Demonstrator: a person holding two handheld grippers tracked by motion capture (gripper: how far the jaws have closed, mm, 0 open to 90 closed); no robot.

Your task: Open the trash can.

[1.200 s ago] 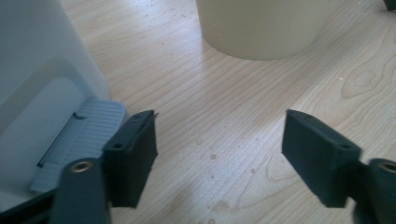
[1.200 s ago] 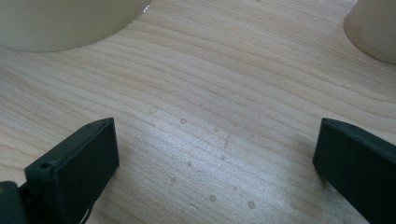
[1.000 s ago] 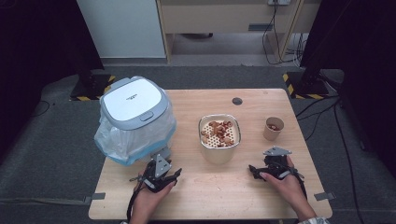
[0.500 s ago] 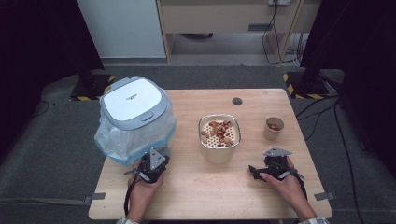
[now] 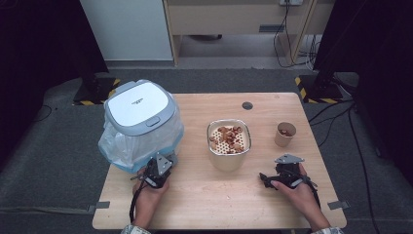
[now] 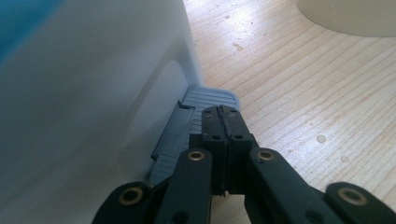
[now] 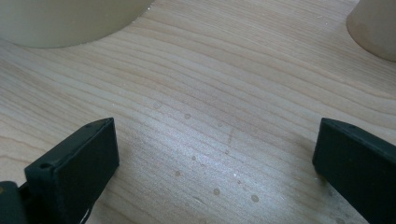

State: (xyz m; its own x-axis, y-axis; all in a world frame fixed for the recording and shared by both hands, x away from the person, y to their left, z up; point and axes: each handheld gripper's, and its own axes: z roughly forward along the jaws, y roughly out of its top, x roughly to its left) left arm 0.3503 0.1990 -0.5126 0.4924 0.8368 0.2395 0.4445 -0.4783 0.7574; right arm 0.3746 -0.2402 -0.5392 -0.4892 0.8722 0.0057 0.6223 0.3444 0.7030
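A bin [image 5: 139, 108] with a white lid and a clear bag liner stands at the table's left. Its grey ribbed foot pedal [image 6: 205, 95] juts out at the base. My left gripper [image 5: 159, 169] is shut with nothing between its jaws, and its tips [image 6: 221, 112] rest at the pedal, hard against the bin's wall [image 6: 93, 93]. My right gripper [image 5: 267, 178] lies low on the table at the front right and points left. It stands wide open [image 7: 215, 135] over bare wood.
A beige perforated bowl [image 5: 229, 141] of nuts sits mid-table, with its side also seen in both gripper views [image 6: 355, 18] [image 7: 70, 18]. A paper cup [image 5: 285, 134] [image 7: 373, 28] stands to its right. A small black disc [image 5: 247, 105] lies near the table's far edge.
My left gripper has moved forward and a little left, up to the bin's base and pedal. The right gripper has stayed put.
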